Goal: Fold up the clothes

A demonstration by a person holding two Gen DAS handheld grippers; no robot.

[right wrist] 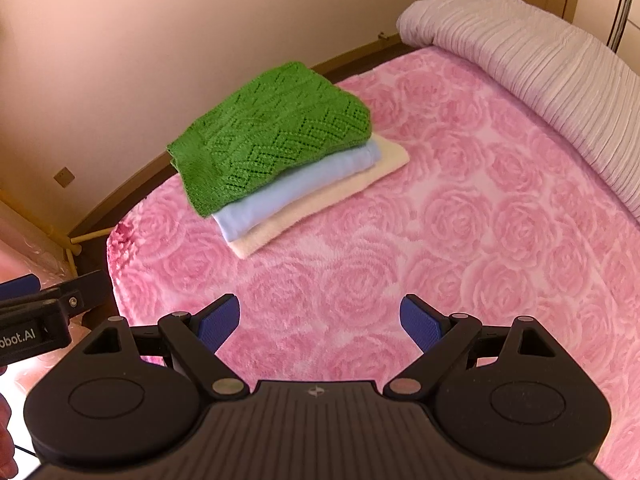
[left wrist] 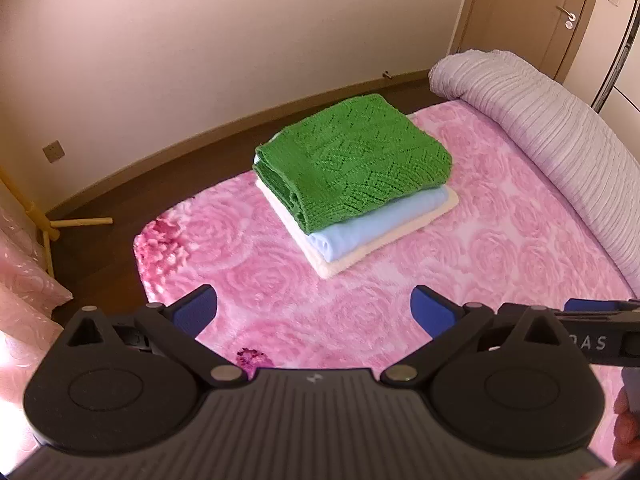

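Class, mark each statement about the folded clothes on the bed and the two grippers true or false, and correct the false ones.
1. The green knit sweater lies on top of the stack. True.
2. The light blue garment is at the bottom. False: it is in the middle, above the cream garment.
3. The left gripper is shut on the sweater. False: it is open, holding nothing.
4. The right gripper is open. True.
5. The stack rests on a pink rose-patterned blanket. True.
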